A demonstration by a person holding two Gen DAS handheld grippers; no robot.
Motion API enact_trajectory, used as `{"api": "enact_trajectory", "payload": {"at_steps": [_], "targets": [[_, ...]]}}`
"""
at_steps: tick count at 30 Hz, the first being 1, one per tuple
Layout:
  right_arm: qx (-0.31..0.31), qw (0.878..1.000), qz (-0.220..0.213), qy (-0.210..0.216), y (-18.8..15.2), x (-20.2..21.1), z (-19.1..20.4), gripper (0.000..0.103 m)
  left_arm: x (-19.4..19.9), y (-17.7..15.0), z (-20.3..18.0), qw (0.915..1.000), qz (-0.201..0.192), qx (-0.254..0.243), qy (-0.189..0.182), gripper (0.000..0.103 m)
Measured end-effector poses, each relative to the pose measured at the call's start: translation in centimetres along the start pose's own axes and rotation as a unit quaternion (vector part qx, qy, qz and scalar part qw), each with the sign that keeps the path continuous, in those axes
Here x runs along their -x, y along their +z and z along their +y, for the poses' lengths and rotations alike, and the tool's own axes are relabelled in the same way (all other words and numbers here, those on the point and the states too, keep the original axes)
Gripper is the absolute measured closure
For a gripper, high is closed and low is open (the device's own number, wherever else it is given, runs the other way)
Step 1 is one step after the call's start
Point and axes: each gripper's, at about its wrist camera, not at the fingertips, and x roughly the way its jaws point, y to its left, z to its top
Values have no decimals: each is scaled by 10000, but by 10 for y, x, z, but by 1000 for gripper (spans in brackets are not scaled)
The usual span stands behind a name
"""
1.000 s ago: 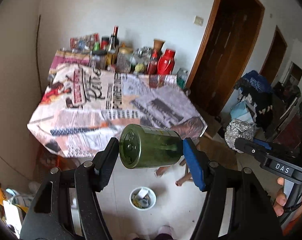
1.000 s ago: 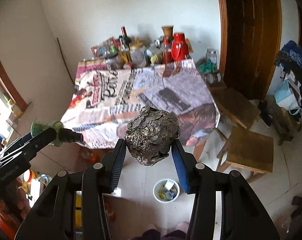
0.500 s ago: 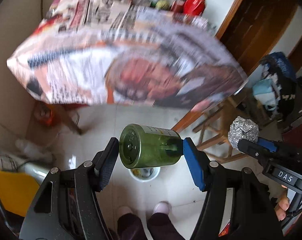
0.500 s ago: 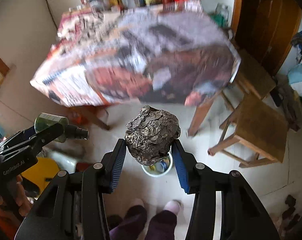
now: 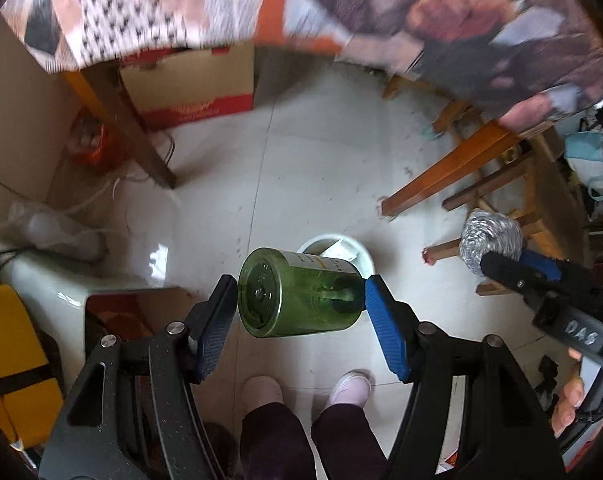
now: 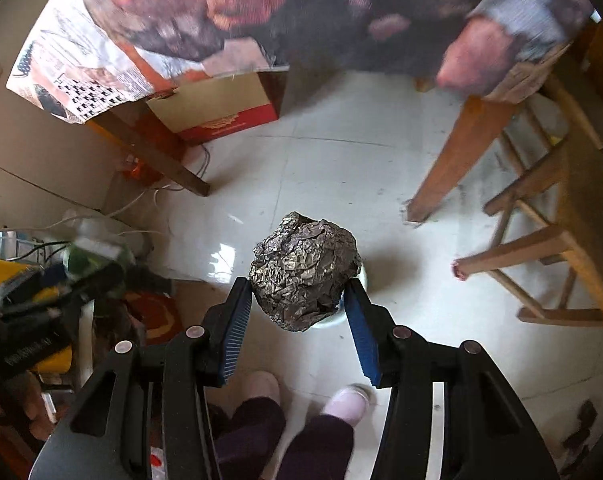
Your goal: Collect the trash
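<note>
Green glass bottle (image 5: 301,294) lies sideways, clamped between the left gripper (image 5: 301,300) fingers. Crumpled foil ball (image 6: 304,274) sits between the right gripper (image 6: 299,300) fingers, which are opening though still touching it. Both hang above a small white bin (image 5: 363,256) on the tiled floor (image 5: 321,168), near slippered feet (image 5: 261,390).

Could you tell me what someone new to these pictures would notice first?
Most striking is the green glass bottle, held sideways in the left claw just above a small white bin on the pale tiled floor. Next comes the crumpled foil ball between the pads of the right claw, whose jaws are opening, right over that same bin. Below both stand the person's pink slippers.
</note>
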Motion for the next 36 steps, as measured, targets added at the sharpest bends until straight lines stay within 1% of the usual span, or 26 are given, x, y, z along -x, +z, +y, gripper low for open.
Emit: {"api": "enact_trajectory", "payload": {"at_steps": [1, 2, 3, 4, 7, 10, 13, 14, 17, 18, 20, 23, 26, 28, 32, 33, 36], "targets": [[-17, 9999, 27, 105, 1, -7, -1, 53, -7, -2, 2, 10000, 35, 26, -8, 39], [-53, 9997, 69, 209, 2, -15, -3, 43, -16, -3, 3, 10000, 73, 40, -14, 39], [-109, 9995, 102, 267, 3, -22, -6, 38, -23, -3, 2, 9999, 105, 34, -17, 39], [-190, 9993, 120, 309, 2, -29, -9, 30, -29, -3, 2, 9999, 132, 17, -14, 39], [-364, 9984, 170, 388, 3, -41, -19, 29, -48, -2, -6, 9997, 224, -87, -42, 39], [-532, 9977, 301, 306, -1, -49, -30, 29, -66, 0, -20, 9991, 349, -197, -141, 39], [-683, 9967, 382, 216, -5, -49, -44, 29, -81, 5, -34, 9978, 503, -257, -349, 39], [-705, 9966, 391, 190, -5, -49, -47, 29, -87, 7, -39, 9968, 619, -261, -440, 38], [-696, 9967, 402, 89, -6, -42, -56, 29, -100, 10, -50, 9938, 1017, -221, -396, 38], [-675, 9969, 404, 56, -6, -40, -58, 29, -103, 11, -55, 9929, 1114, -237, -332, 38], [-593, 9975, 391, -16, -3, -32, -61, 29, -99, 11, -60, 9928, 1131, -296, -249, 38], [-564, 9981, 264, -31, 3, -14, -63, 29, -78, 13, -68, 9936, 1034, -401, -202, 38], [-584, 9982, 151, 60, 9, 7, -62, 29, -47, 18, -77, 9950, 873, -484, -90, 38], [-576, 9983, 71, 108, 13, 25, -59, 29, -17, 22, -82, 9962, 715, -491, -59, 38], [-412, 9988, -188, 188, 23, 83, -47, 29, 55, 30, -91, 9986, 340, -407, -73, 38], [-339, 9989, -261, 189, 24, 99, -42, 29, 77, 32, -94, 9990, 204, -402, -59, 38], [-107, 9985, -513, 166, 28, 150, -29, 29, 153, 37, -105, 9984, -364, -413, -78, 38]]}}
